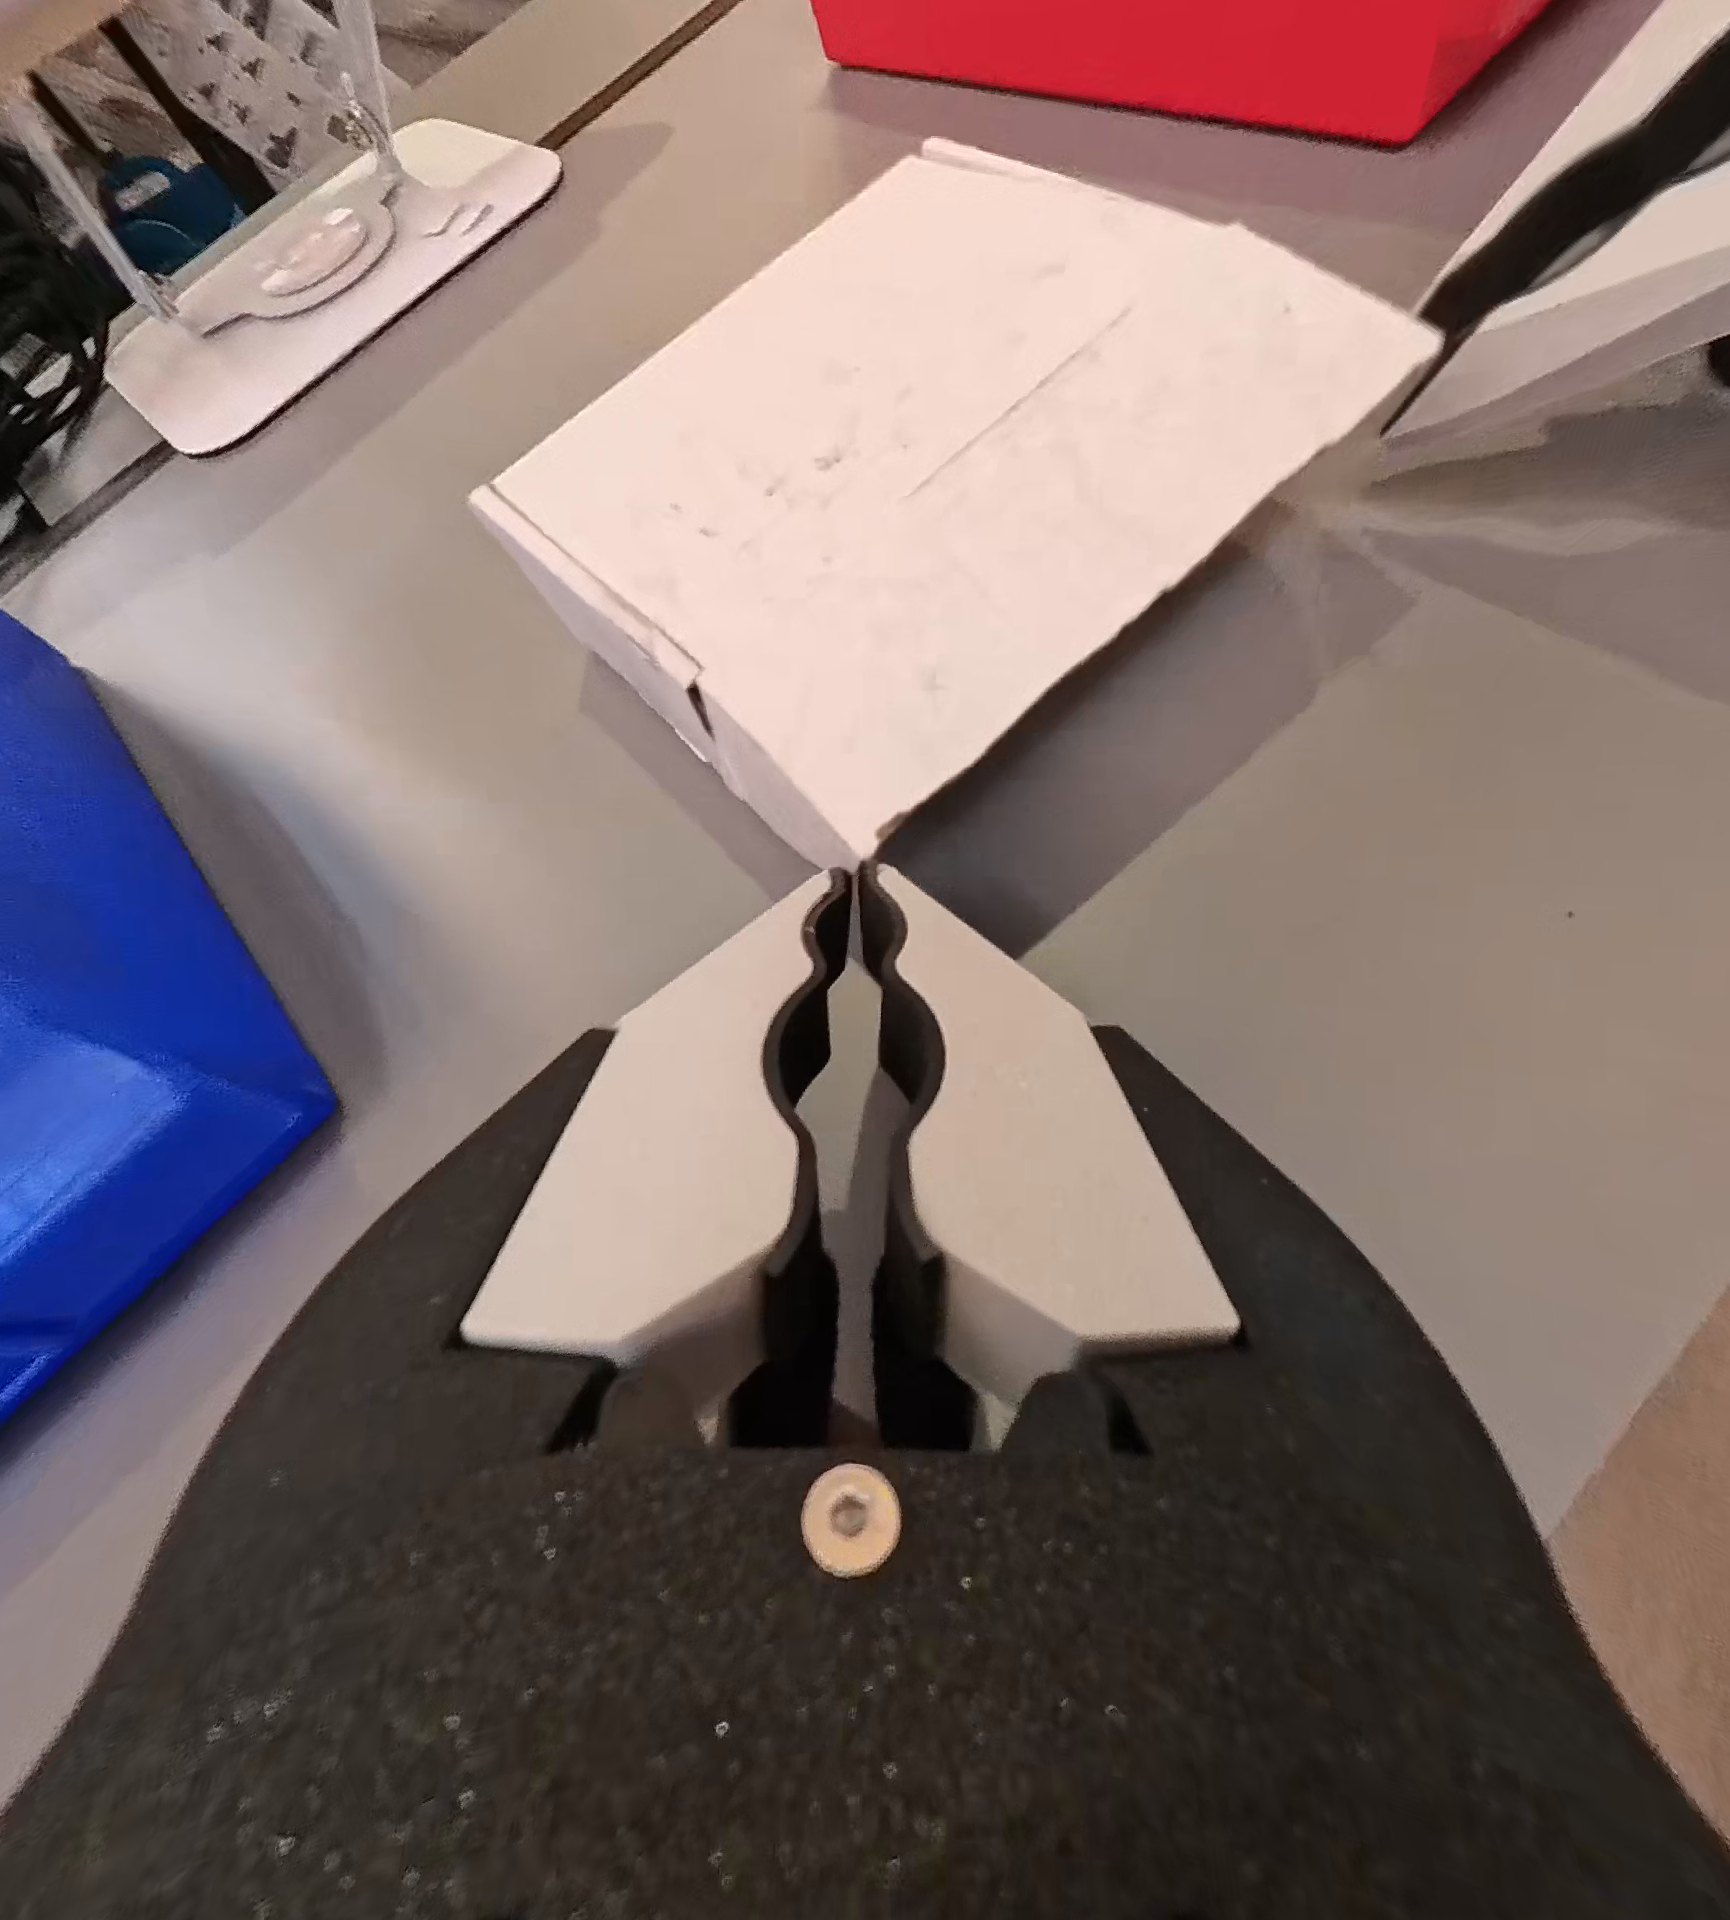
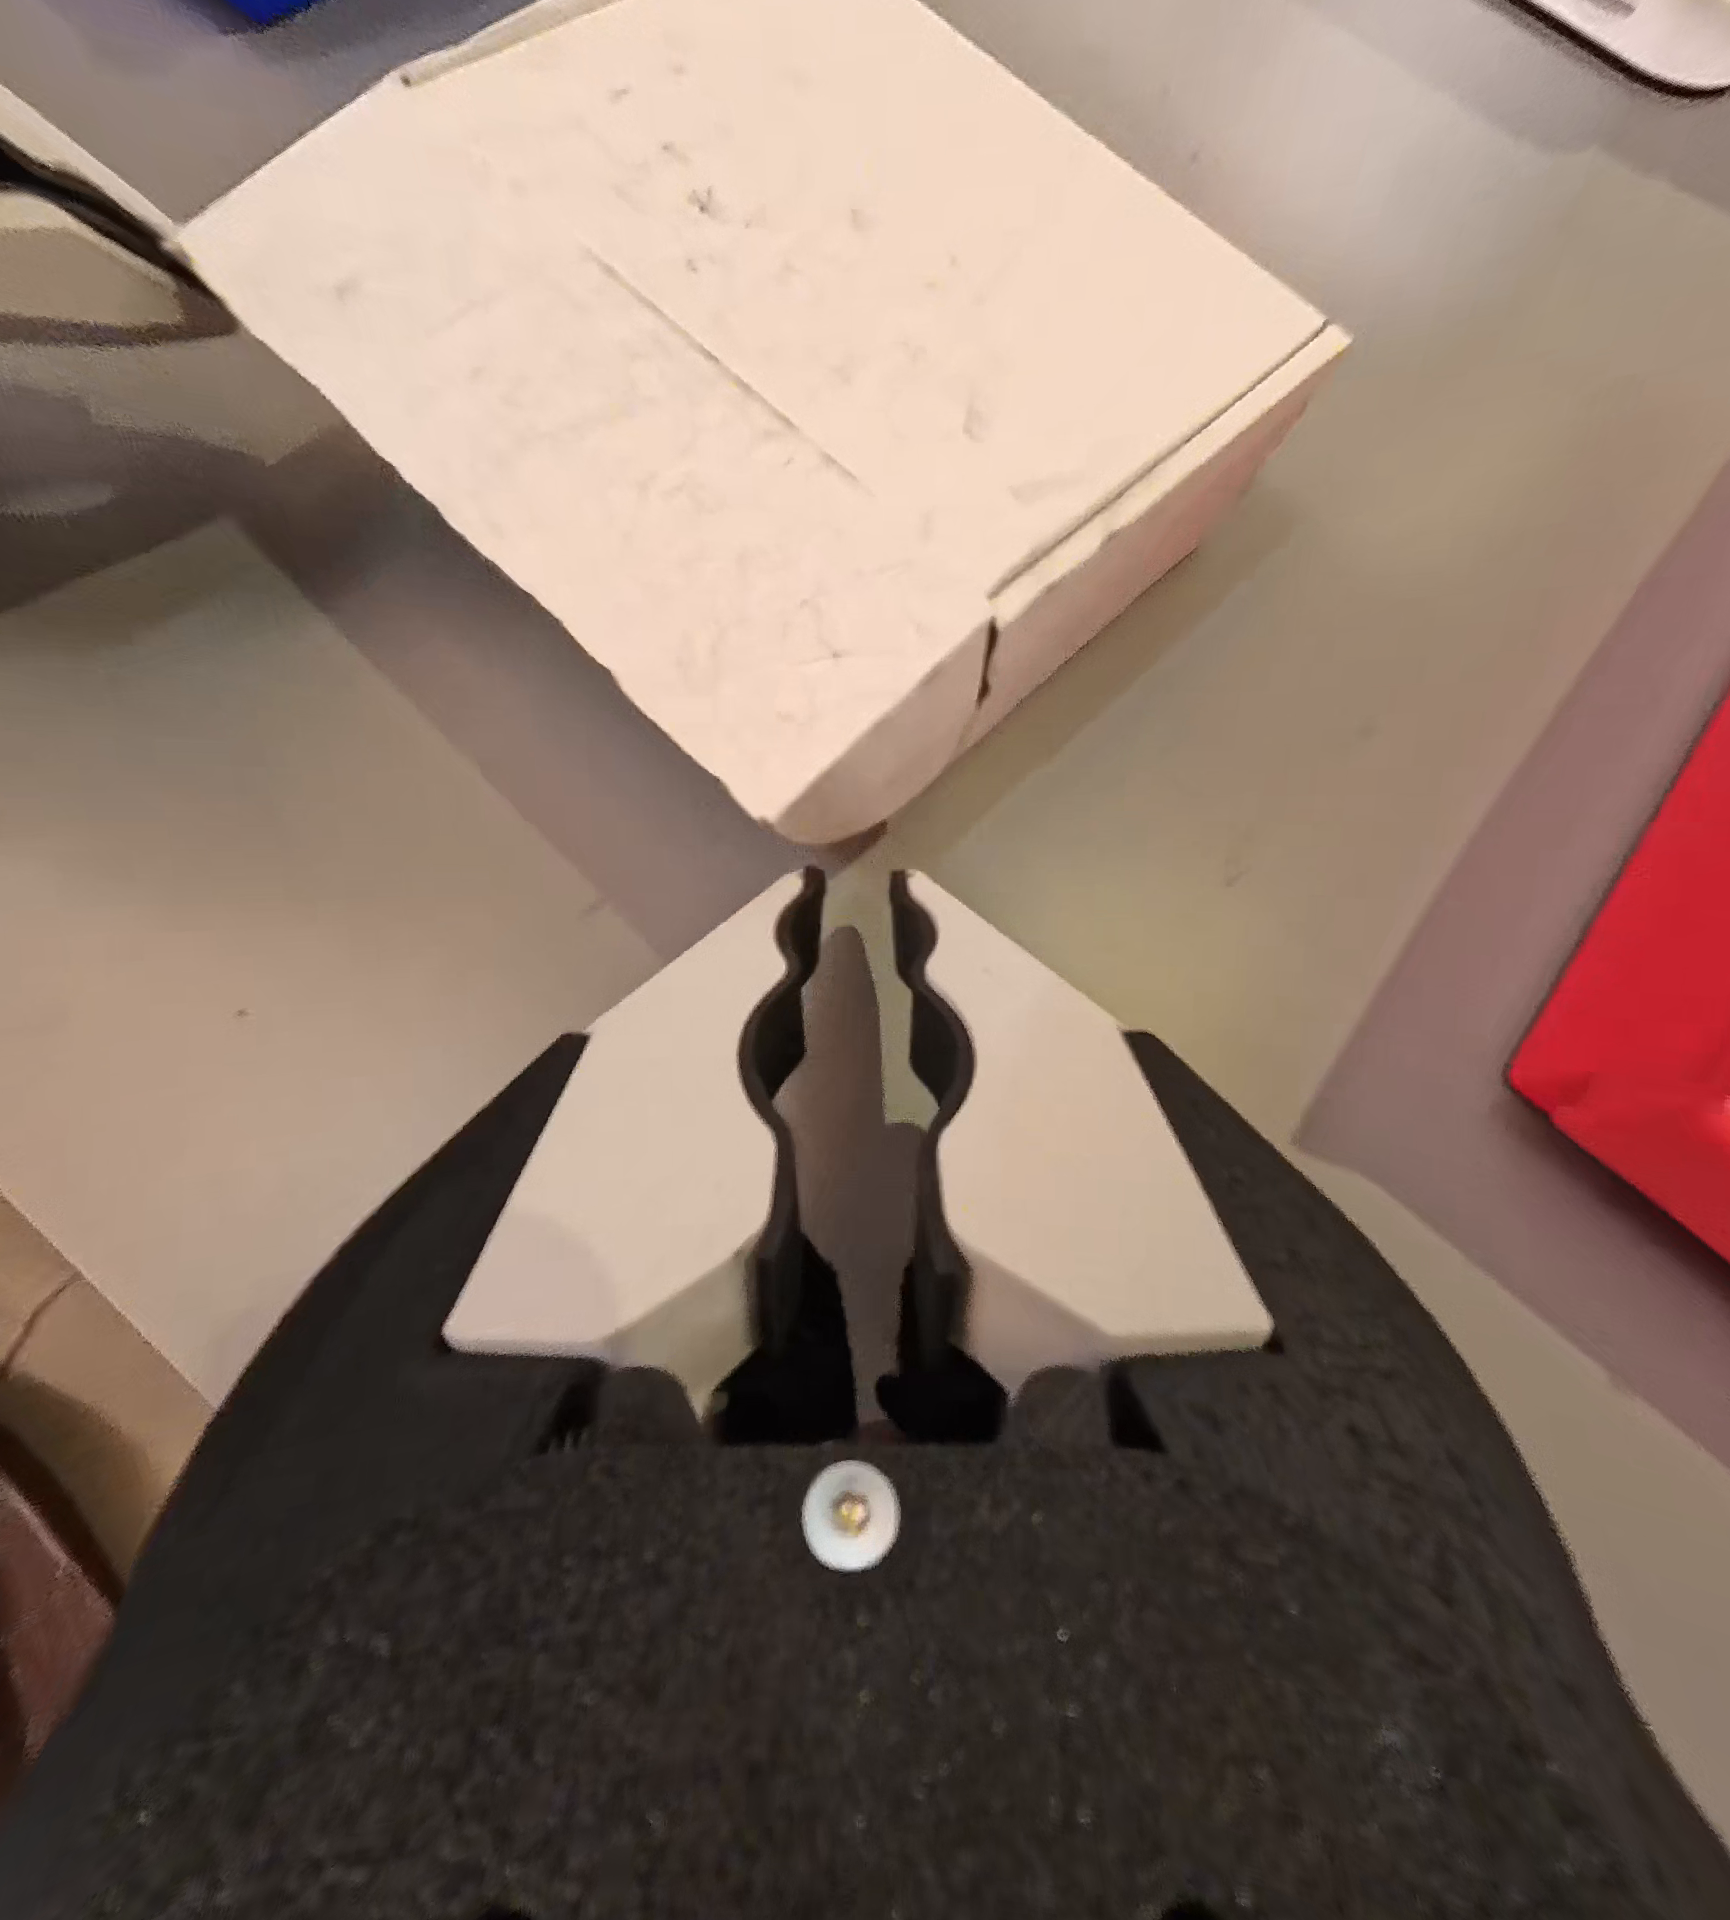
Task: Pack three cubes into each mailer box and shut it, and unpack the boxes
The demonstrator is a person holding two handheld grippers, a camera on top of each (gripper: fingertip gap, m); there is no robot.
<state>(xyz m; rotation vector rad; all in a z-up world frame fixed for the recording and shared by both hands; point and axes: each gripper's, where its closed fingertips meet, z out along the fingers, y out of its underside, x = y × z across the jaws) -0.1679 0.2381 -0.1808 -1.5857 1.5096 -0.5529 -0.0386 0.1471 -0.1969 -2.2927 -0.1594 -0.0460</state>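
Note:
A closed white mailer box (image 1: 944,468) lies on the grey table, one corner pointing at each gripper; it also shows in the right wrist view (image 2: 736,416). My left gripper (image 1: 856,883) is shut and empty, its tips touching the box's near corner. My right gripper (image 2: 856,883) is nearly shut with a narrow slit between the tips, empty, right at the opposite corner. The right gripper also shows at the far side of the box in the left wrist view (image 1: 1619,208), and the left gripper in the right wrist view (image 2: 19,156). No cubes are in view.
A blue bin (image 1: 61,987) stands left of the box. A red bin (image 1: 1152,62) stands beyond it and shows at the right in the right wrist view (image 2: 1723,987). A white stand base (image 1: 321,291) sits at the table's back edge. The table edge (image 1: 1619,1403) runs at lower right. About 15 cm separates my left fingertips from my right.

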